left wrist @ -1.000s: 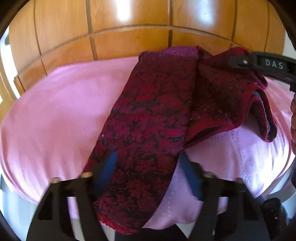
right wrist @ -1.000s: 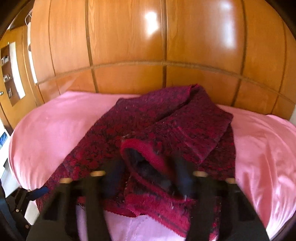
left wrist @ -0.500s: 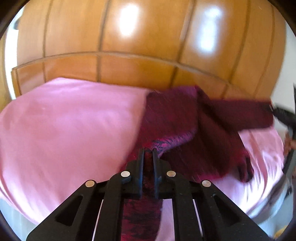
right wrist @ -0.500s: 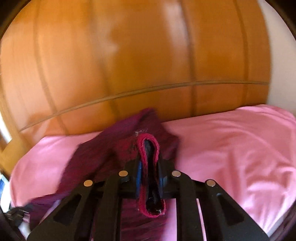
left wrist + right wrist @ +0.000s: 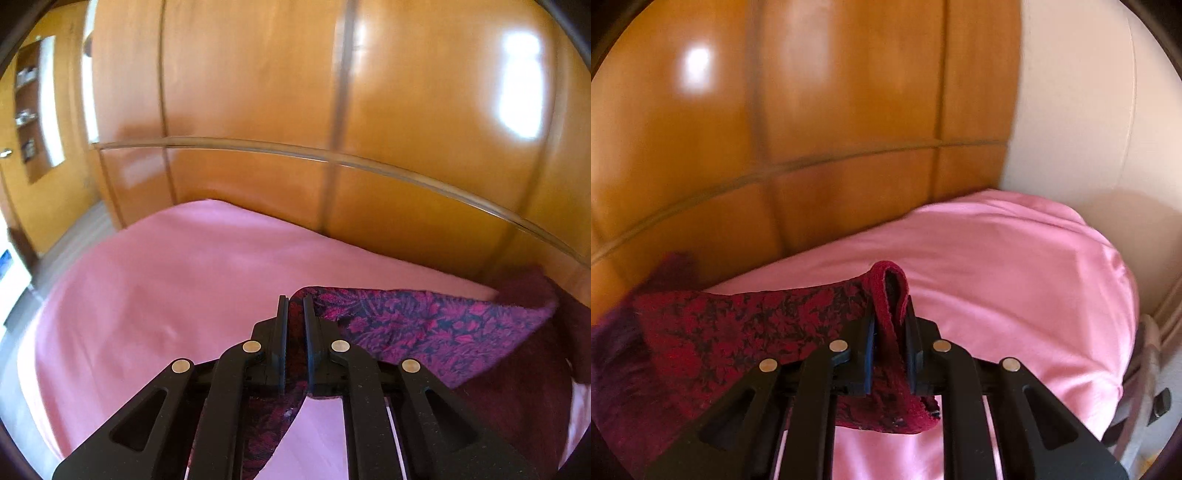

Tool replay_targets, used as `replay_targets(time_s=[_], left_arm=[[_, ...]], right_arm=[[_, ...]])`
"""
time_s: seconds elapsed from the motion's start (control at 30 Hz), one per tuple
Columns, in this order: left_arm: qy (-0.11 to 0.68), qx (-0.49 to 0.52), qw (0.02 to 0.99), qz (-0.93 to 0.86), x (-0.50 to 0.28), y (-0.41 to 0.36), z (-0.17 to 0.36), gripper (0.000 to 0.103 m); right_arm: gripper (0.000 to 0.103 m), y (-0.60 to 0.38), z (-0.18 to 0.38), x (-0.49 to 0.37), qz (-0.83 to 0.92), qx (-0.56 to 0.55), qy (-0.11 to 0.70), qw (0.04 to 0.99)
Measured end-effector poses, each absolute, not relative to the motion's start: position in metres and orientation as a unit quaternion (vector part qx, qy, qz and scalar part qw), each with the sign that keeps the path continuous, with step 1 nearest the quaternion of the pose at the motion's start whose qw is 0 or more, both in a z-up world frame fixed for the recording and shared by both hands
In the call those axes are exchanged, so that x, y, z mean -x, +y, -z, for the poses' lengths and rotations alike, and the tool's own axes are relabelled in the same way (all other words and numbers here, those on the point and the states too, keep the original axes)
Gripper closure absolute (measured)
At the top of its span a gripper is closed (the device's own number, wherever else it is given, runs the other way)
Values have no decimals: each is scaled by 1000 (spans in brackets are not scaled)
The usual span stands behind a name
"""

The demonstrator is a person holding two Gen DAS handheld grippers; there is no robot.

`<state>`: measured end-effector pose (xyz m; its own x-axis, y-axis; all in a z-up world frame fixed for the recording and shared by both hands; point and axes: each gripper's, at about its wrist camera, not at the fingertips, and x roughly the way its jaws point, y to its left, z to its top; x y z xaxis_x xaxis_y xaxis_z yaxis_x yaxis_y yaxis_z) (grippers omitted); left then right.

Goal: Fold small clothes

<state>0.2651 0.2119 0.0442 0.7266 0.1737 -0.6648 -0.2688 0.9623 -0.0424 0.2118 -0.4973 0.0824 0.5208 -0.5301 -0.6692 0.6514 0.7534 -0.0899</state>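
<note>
A dark red garment with a black floral pattern [image 5: 436, 328] is stretched above a pink sheet [image 5: 177, 288]. My left gripper [image 5: 294, 306] is shut on one edge of it; the cloth runs off to the right. In the right wrist view the same garment [image 5: 746, 325] runs off to the left, and my right gripper [image 5: 889, 317] is shut on a folded hem loop [image 5: 888, 280] that sticks up between the fingers. Part of the garment hangs below both grippers.
A glossy wooden panelled headboard or wardrobe [image 5: 295, 110] stands right behind the bed. A white wall [image 5: 1089, 110] is at the right. A wooden shelf niche [image 5: 33, 110] is at the far left. The pink sheet's edge [image 5: 1119, 332] drops off at the right.
Both grippers closed on the garment, lifted it off the sheet and moved apart, left going left and right going right. The crumpled cloth is now pulled out between them.
</note>
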Motion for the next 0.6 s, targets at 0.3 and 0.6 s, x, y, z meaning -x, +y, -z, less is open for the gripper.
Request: replay_targets(time_s=[0.3,0.6], left_arm=[[362,132,902,-194,-297,241,-24,41],[406,196,888,95,-210,154,27,38]], right_arm=[[51,-514,-65,-212,350,-87,363,859],[49,-405,-33,-159,104,-173,434,878]])
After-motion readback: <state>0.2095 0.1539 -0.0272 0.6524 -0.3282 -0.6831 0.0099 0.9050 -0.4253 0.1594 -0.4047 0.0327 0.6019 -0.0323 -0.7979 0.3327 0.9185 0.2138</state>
